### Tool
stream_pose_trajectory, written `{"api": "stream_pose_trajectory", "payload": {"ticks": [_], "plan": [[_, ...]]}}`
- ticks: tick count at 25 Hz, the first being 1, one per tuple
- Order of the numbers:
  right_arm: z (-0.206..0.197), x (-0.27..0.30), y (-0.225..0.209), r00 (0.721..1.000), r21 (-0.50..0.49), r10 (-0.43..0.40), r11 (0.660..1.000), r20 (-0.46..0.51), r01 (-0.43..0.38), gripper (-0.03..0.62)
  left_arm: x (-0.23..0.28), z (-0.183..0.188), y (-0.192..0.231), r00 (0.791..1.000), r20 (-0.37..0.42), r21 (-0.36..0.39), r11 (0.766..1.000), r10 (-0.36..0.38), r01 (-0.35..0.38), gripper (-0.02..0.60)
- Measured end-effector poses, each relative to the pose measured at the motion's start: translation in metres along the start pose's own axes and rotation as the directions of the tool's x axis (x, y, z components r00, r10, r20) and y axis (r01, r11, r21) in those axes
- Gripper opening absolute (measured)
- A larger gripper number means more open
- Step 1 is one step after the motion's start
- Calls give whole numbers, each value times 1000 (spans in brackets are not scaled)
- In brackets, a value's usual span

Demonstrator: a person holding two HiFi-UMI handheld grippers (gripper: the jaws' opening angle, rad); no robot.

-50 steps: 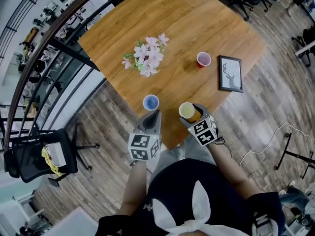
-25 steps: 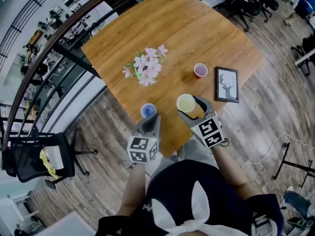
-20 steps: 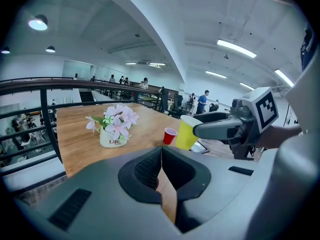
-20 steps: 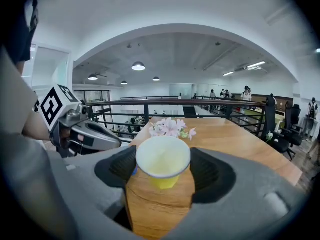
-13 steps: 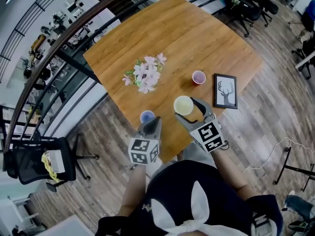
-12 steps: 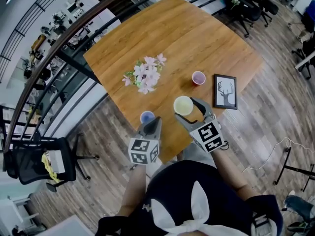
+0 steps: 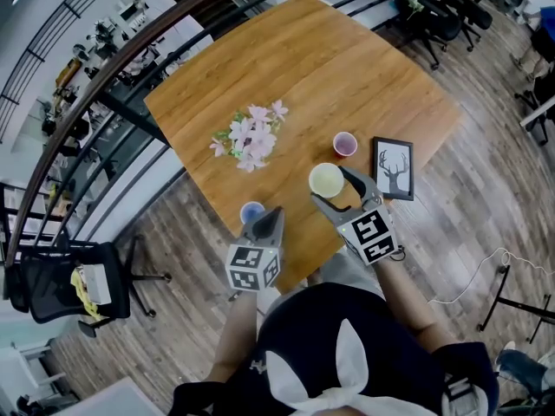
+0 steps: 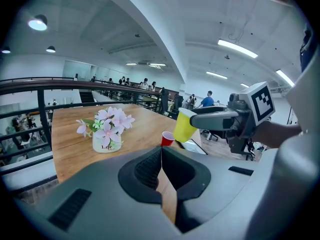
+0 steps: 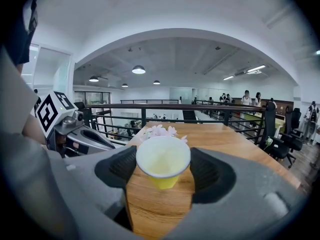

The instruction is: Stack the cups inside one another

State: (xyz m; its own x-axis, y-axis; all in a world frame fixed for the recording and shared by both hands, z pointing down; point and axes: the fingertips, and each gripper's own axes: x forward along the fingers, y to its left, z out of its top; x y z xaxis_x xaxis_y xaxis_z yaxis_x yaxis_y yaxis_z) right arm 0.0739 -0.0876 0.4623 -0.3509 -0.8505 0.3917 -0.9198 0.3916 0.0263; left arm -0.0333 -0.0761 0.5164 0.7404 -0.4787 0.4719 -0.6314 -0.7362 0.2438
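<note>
Yellow cup (image 9: pixel 163 162) upright, mouth up, gripped in right claw (image 9: pixel 163 168)

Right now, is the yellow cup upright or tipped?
Upright: the yellow cup sits mouth-up, clamped between the right gripper's jaws; the inside looks empty.

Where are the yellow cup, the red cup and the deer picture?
yellow cup (image 7: pixel 327 180), head view, its open inside.
red cup (image 7: pixel 344 144), head view, its open mouth.
deer picture (image 7: pixel 393 169), head view, middle of the print.

Wooden table (image 7: pixel 347 68), pink flowers (image 7: pixel 247 137) in white pot (image 8: pixel 106 145), framed deer picture (image 7: pixel 392 168), black chair (image 7: pixel 43 271)
</note>
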Motion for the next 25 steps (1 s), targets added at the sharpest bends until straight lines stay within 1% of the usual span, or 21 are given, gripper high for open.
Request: {"api": "stream_pose_trajectory", "payload": {"ticks": [12, 19, 25], "plan": [[15, 14, -84, 997, -20, -78, 997, 28, 78, 331, 20, 7, 1, 999, -4, -25, 999, 41, -41, 18], [17, 26, -122, 996, -32, -91, 995, 26, 92, 331, 32, 13, 6, 997, -5, -36, 997, 75, -75, 18], [11, 35, -145, 996, -20, -92, 996, 9, 92, 331, 42, 23, 7, 996, -5, -43, 995, 94, -94, 18]]}}
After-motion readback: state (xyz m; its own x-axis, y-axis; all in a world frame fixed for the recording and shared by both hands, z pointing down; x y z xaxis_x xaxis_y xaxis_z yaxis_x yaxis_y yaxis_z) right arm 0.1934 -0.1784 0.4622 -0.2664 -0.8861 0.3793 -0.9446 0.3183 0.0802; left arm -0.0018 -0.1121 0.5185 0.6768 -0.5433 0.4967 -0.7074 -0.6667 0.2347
